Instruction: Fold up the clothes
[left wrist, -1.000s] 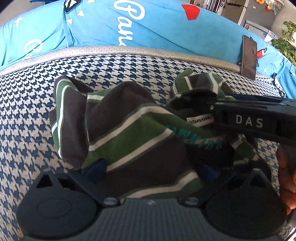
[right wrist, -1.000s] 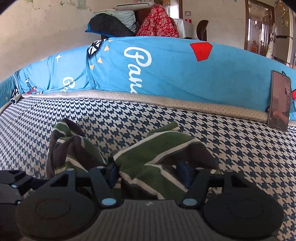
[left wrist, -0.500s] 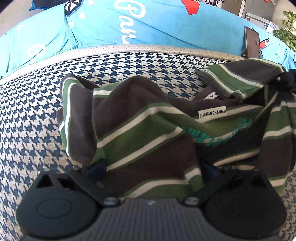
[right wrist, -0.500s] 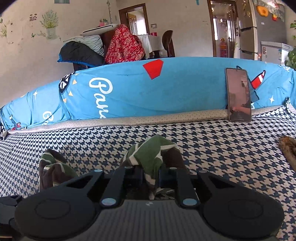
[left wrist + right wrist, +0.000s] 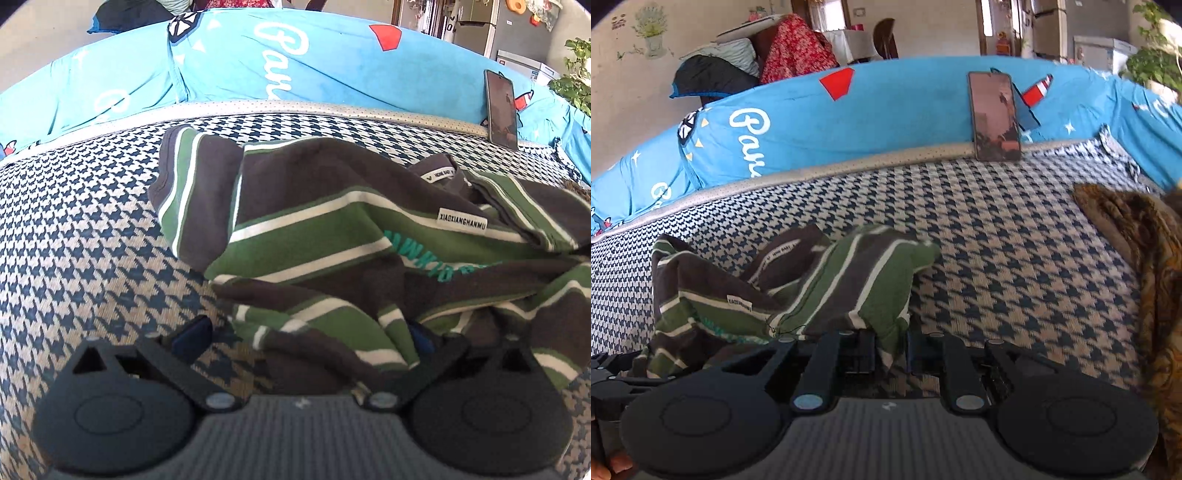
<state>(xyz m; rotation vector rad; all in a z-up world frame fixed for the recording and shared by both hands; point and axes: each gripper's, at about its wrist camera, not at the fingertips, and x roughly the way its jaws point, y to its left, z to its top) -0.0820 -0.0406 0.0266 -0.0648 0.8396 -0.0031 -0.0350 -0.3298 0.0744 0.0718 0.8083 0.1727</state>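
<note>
Right wrist view, right claw (image 5: 891, 354) clamped on striped shirt (image 5: 798, 295) edge, shirt stretched sideways btwn claws, left claw (image 5: 303, 338) apart.

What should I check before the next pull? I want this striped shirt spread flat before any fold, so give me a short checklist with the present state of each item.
1. Right gripper has cloth: ok. Its jaws are nearly closed on a bunched corner of the striped shirt.
2. Left gripper has cloth: not ok. Its jaws stand wide; the hem only lies across one side.
3. Shirt flat: not ok. It is crumpled, with the neck label exposed.
4. Room to the right: not ok. A brown furry cloth lies on the houndstooth cover there.
5. Phone out of the way: ok. It leans on the blue cushion, well behind the shirt.
</note>
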